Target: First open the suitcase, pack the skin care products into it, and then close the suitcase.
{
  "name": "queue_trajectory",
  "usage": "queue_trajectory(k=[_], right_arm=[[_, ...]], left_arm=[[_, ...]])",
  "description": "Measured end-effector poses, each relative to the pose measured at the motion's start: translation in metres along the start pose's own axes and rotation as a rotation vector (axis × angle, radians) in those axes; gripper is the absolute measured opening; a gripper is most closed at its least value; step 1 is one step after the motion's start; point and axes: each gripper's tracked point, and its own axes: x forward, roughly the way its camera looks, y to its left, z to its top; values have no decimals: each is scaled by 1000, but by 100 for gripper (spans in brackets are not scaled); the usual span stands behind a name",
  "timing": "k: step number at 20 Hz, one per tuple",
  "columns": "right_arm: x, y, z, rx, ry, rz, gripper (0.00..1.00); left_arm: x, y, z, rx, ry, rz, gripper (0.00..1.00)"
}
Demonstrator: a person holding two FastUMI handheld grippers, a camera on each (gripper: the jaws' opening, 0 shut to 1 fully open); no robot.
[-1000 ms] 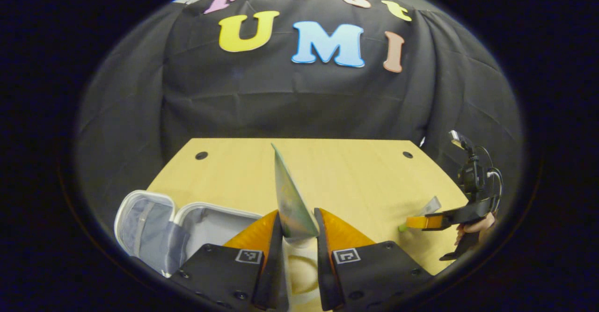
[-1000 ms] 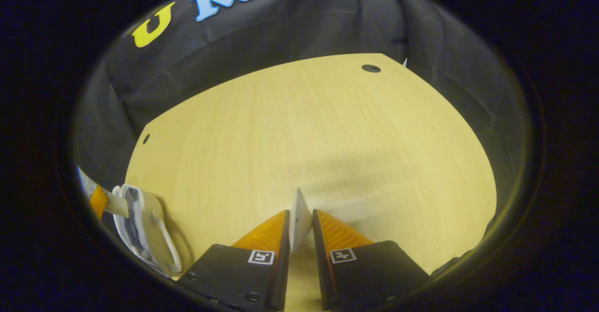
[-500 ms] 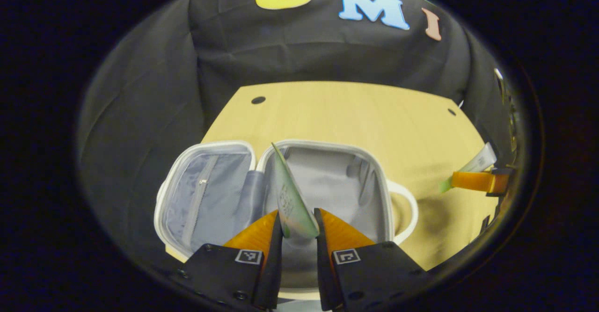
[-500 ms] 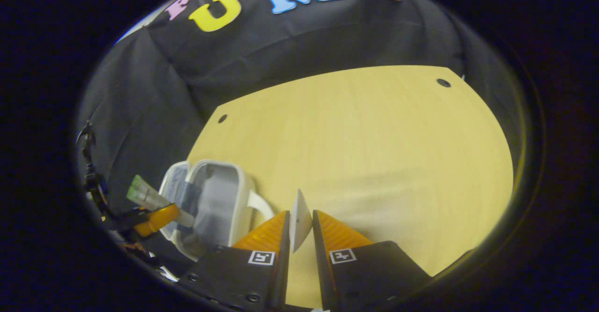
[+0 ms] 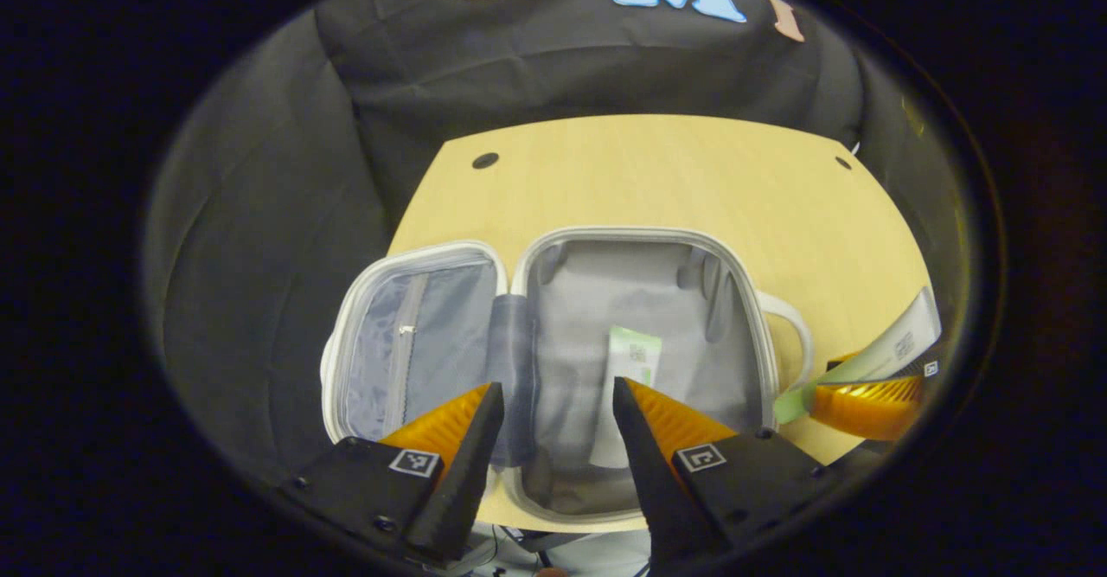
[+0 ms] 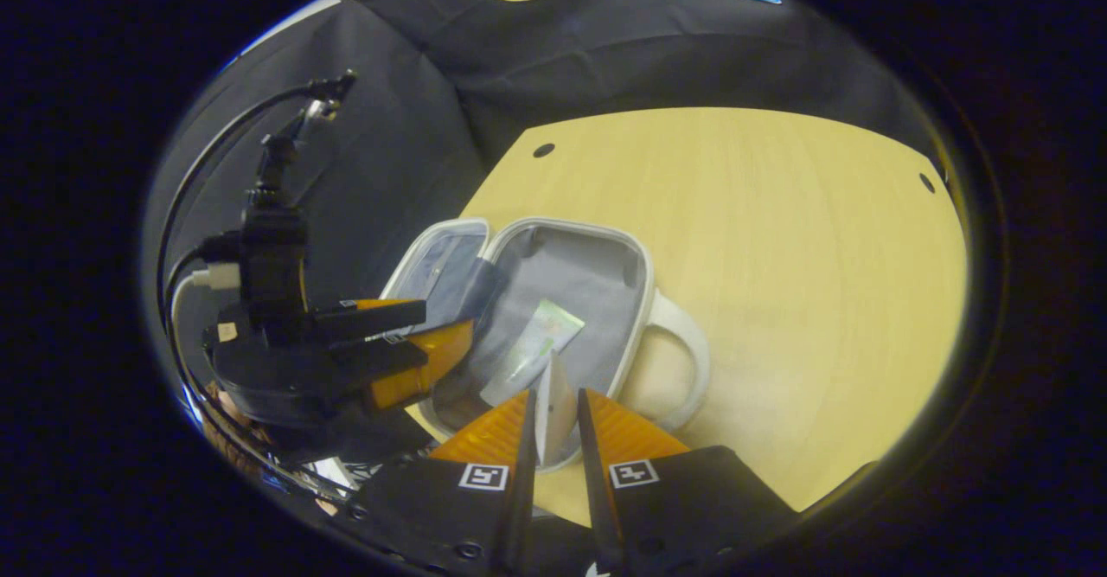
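Observation:
A small white suitcase (image 5: 484, 257) lies open on the wooden table, grey lining up, lid to the left. A pale tube with a green end (image 5: 630, 369) lies loose inside its deeper half. My left gripper (image 5: 553, 404) hovers just above that half, open with nothing between its fingers. In the right gripper view the suitcase (image 6: 644, 274) and the dropped tube (image 6: 532, 352) show at centre, and the left gripper (image 6: 424, 343) hangs over them at the left. My right gripper (image 6: 553, 417) is shut on a second flat white tube (image 6: 554, 408), held on edge over the suitcase's near rim. That tube (image 5: 873, 361) also shows at the right edge of the left gripper view.
The white carry handle (image 6: 683, 361) sticks out from the suitcase's right side. Bare wooden table (image 6: 778, 240) stretches to the right and behind, with small dark holes near its far corners. Black cloth walls the booth behind and to the left.
My left gripper has opened and dropped its tube into the suitcase. My right gripper has swung left with its tube, from over bare table to the suitcase.

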Motion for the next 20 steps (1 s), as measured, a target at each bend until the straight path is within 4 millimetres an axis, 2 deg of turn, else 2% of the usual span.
queue_trajectory(k=[4,7,8,9,11,14,16,17,18,20], right_arm=[[16,12,-12,24,77,-23,28],[27,10,-15,68,97,-67,29],[25,14,-9,78,86,-75,43],[22,10,-1,81,69,-95,60],[29,7,5,84,36,-119,95],[26,7,15,87,1,-103,96],[22,-2,17,76,-14,-118,96],[22,-8,16,70,-15,-137,95],[19,-13,15,66,-17,-148,96],[10,-21,12,74,-21,-143,96]], left_arm=[[-11,39,-13,-71,-7,26,84],[-18,69,-25,-114,-12,59,84],[-22,80,-28,-127,-14,75,84],[-25,89,-31,-139,-18,89,84],[-31,115,-38,-174,-30,115,84],[-35,156,-56,-290,-21,119,84],[-32,190,-68,-375,-7,130,84],[-30,210,-74,-414,-1,143,88],[-30,231,-77,-447,2,161,84],[-28,268,-82,-505,10,184,84]])
